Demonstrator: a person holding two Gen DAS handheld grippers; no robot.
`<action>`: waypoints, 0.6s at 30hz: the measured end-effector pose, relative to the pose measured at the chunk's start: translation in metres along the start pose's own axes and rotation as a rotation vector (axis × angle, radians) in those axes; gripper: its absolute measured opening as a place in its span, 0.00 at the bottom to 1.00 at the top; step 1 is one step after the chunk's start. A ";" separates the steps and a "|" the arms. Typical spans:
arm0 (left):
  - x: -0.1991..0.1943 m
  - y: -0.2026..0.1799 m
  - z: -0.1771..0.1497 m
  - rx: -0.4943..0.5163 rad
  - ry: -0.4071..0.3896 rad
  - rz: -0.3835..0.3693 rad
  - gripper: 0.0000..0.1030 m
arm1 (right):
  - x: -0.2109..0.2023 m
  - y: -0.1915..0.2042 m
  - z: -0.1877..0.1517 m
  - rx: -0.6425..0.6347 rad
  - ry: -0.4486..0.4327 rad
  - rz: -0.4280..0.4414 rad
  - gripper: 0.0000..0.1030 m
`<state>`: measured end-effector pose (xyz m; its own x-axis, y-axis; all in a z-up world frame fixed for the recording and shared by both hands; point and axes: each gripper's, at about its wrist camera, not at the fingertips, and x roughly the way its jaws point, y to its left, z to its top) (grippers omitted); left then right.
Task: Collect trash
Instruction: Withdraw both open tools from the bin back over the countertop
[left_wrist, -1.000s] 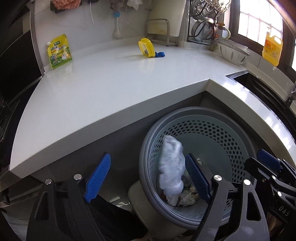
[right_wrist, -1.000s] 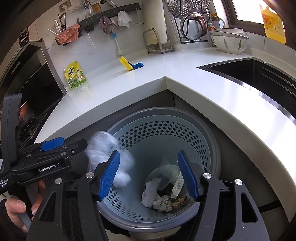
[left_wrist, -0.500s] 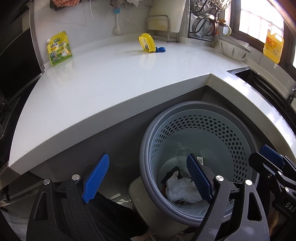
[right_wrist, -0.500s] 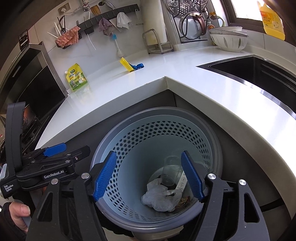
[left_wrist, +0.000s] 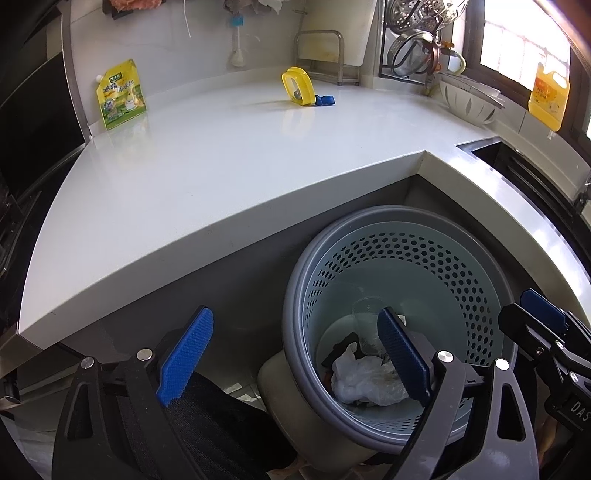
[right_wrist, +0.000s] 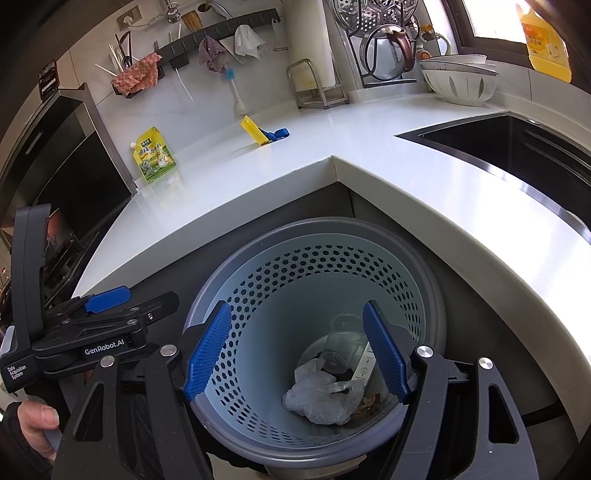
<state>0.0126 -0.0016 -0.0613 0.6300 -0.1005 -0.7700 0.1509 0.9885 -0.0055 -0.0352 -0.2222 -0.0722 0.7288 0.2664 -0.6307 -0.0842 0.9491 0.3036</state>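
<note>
**A:** Starting from the left, what does one see on the counter?

**B:** A yellow-green pouch leans on the wall, and further right a yellow and blue tool lies near the back. The rest of the white top looks bare. No loose rubbish shows on it in either view.

**A:** And the left gripper?

**B:** It hangs over the near rim of the grey basket. Its jaws are opening at this moment and stand very wide. Nothing is between the blue pads. A second ago a white crumpled bundle was falling just beside its right pad; now this bundle is gone from the air.

**A:** Where is it now?

**B:** The white plastic bag lies at the bottom of the basket, beside a clear plastic cup and some small scraps. So the drop is finished.

**A:** And the right gripper?

**B:** It is held above the same basket, jaws wide apart and empty. Half a second ago they were nearly as wide as now.

**A:** What does this mean for the task?

**B:** Probably this piece is collected. Both tools are free, so the person can look for more rubbish, or the task may be almost done, since none is seen on the counter.
</note>
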 end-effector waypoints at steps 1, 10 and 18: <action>-0.001 0.001 0.003 -0.001 -0.002 0.000 0.86 | 0.000 0.001 0.003 -0.003 -0.002 0.000 0.69; -0.016 0.004 0.048 -0.016 -0.064 -0.009 0.88 | -0.011 0.007 0.045 -0.030 -0.061 0.007 0.69; -0.011 0.007 0.111 -0.021 -0.141 0.011 0.88 | -0.004 0.000 0.092 -0.035 -0.107 0.004 0.71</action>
<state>0.0913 -0.0064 0.0175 0.7327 -0.1031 -0.6727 0.1287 0.9916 -0.0118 0.0245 -0.2388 -0.0045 0.7964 0.2529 -0.5494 -0.1102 0.9538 0.2794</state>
